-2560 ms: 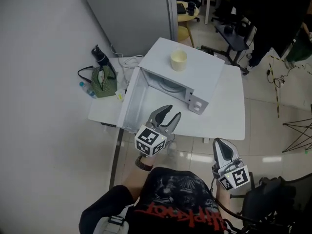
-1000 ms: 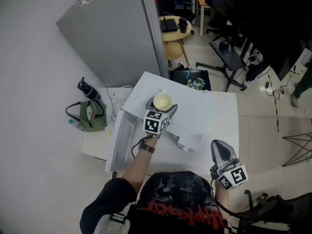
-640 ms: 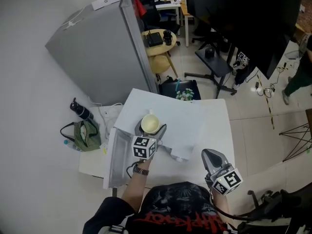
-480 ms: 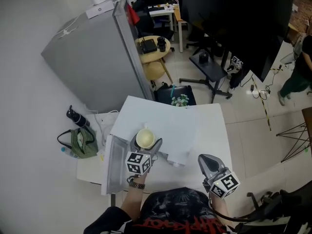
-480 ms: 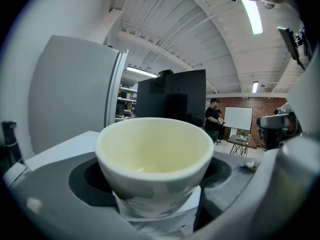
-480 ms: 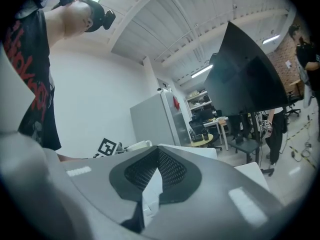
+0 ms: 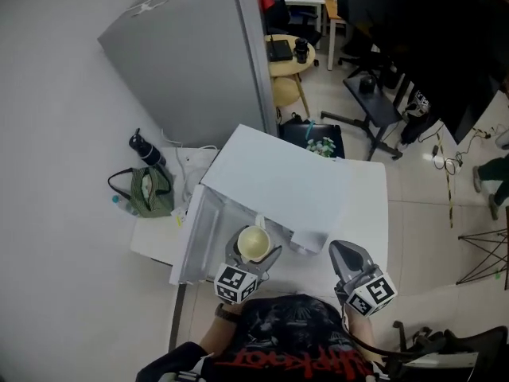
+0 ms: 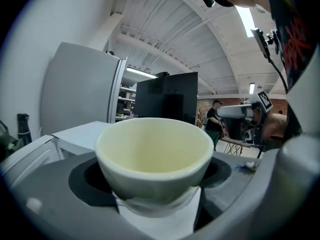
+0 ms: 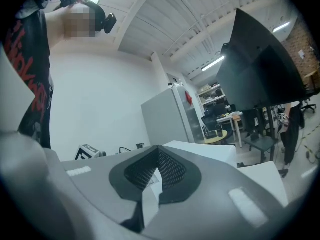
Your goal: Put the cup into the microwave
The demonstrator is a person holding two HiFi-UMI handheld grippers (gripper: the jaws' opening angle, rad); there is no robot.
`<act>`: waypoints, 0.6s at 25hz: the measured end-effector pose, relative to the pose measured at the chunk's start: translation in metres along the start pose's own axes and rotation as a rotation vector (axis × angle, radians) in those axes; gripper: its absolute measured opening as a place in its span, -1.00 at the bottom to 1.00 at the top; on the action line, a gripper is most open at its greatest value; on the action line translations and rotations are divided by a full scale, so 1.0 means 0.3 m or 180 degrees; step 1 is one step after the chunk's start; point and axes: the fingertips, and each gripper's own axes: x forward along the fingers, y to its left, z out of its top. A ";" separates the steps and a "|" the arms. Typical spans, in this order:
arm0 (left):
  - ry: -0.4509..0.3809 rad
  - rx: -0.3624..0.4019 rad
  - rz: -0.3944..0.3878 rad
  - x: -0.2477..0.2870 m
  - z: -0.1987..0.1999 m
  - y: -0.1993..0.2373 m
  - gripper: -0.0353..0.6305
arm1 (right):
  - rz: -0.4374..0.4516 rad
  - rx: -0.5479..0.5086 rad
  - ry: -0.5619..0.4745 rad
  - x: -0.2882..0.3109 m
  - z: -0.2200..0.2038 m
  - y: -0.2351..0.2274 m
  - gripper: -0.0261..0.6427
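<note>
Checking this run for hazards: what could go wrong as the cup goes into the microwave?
1. The left gripper holds the cup low on its body, so it might tip or slip out.
2. The cup sits close to the microwave opening, with the open door just left; it could clip the frame or door.

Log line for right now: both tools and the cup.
left tool: shut on pale yellow ceramic cup | cup: upright, outside white microwave, door open | right tool: shut, empty
</note>
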 end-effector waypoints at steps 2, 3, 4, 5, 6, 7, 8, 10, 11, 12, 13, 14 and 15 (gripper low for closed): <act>0.0077 -0.0108 0.0060 -0.035 -0.042 -0.010 0.47 | 0.0128 -0.0007 0.0022 0.034 0.005 0.030 -0.92; 0.0104 -0.0209 0.0113 -0.053 -0.061 -0.011 0.47 | 0.0218 -0.0018 0.0051 0.056 0.007 0.045 -0.92; 0.0126 -0.0313 0.0164 -0.070 -0.079 -0.010 0.47 | 0.0306 -0.0031 0.0085 0.081 0.004 0.062 -0.92; 0.0140 -0.0397 0.0199 -0.086 -0.096 -0.007 0.47 | 0.0383 -0.0044 0.0112 0.107 -0.001 0.081 -0.92; 0.0147 -0.0453 0.0221 -0.100 -0.112 -0.004 0.47 | 0.0451 -0.0056 0.0126 0.132 -0.005 0.101 -0.92; 0.0150 -0.0486 0.0238 -0.111 -0.124 -0.003 0.47 | 0.0516 -0.0069 0.0128 0.155 -0.005 0.121 -0.92; 0.0153 -0.0502 0.0260 -0.121 -0.136 -0.001 0.47 | 0.0581 -0.0083 0.0125 0.174 -0.002 0.141 -0.92; 0.0185 -0.0531 0.0313 -0.133 -0.159 0.009 0.47 | 0.0704 -0.0109 0.0129 0.205 0.006 0.176 -0.92; 0.0218 -0.0548 0.0337 -0.134 -0.177 0.020 0.47 | 0.0746 -0.0115 0.0142 0.219 0.005 0.189 -0.92; 0.0256 -0.0562 0.0359 -0.135 -0.201 0.032 0.47 | 0.0773 -0.0116 0.0162 0.232 0.000 0.199 -0.92; 0.0291 -0.0580 0.0379 -0.137 -0.227 0.043 0.47 | 0.0786 -0.0113 0.0185 0.240 -0.007 0.207 -0.92; 0.0320 -0.0604 0.0395 -0.140 -0.254 0.053 0.47 | 0.0788 -0.0113 0.0203 0.246 -0.013 0.214 -0.92; 0.0342 -0.0625 0.0405 -0.142 -0.281 0.062 0.47 | 0.0781 -0.0119 0.0210 0.251 -0.015 0.220 -0.92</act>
